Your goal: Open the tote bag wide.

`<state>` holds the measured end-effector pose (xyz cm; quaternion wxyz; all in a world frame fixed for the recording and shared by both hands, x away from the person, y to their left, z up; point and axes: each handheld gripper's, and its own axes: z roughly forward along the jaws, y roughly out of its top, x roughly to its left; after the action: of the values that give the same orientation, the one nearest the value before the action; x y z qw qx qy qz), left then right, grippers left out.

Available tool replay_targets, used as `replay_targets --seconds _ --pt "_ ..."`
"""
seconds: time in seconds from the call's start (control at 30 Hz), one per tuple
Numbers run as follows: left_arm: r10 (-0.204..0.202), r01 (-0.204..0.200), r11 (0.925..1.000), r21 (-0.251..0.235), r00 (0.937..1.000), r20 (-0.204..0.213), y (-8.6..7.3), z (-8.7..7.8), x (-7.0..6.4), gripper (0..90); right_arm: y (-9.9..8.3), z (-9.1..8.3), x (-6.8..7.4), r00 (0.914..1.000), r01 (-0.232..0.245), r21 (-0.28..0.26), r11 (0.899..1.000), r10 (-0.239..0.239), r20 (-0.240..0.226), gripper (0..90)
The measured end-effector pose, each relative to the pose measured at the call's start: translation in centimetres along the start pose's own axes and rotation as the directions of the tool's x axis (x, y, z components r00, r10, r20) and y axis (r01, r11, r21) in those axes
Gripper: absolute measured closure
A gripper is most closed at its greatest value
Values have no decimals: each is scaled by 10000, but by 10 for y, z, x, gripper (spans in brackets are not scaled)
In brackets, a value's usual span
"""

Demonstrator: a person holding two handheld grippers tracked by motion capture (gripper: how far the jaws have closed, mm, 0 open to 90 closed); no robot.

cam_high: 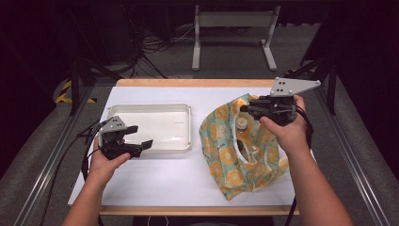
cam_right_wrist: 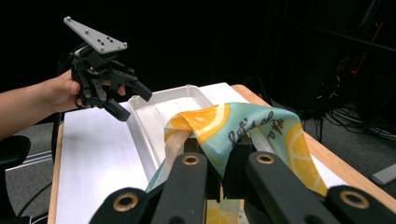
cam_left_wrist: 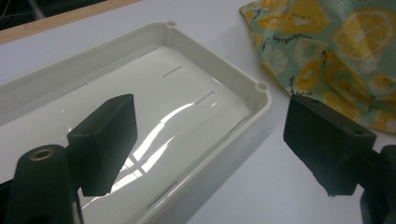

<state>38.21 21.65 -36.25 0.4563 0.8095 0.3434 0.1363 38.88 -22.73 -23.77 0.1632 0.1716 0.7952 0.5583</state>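
Two grippers are in use. The right gripper (cam_high: 245,109) is clamped on the upper edge of the teal fabric bag with yellow lemon print (cam_high: 244,150), lifting that edge; the rest of the bag lies below it on the white table surface (cam_high: 155,179). The left gripper (cam_high: 140,137) has its jaws spread wide, empty, above the near edge of the shallow white rectangular plastic tray (cam_high: 155,123); the bag lies off past its outer jaw

Left gripper (cam_high: 139,137): black, two blocky jaws, brass-ringed pivots, grey three-cornered plate with dark holes, black cable behind. Right gripper (cam_high: 245,109): same build. Forearms bare, no sleeves.
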Motion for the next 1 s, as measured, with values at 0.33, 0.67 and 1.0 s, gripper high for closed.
replay_targets --seconds 0.33,0.67,1.0 --pt "340 -340 9994 -46 9994 30 7 3 -11 130 1 18 0 10000 12 -23 10000 -12 -93 878" --pt "661 -610 9965 -573 9935 929 31 7 -34 114 1 22 -4 10000 -63 -82 9999 63 -6 871" --pt "1416 -1240 9864 -1083 9746 1734 69 21 -67 110 0 25 -6 10000 -73 -81 9999 73 29 868"
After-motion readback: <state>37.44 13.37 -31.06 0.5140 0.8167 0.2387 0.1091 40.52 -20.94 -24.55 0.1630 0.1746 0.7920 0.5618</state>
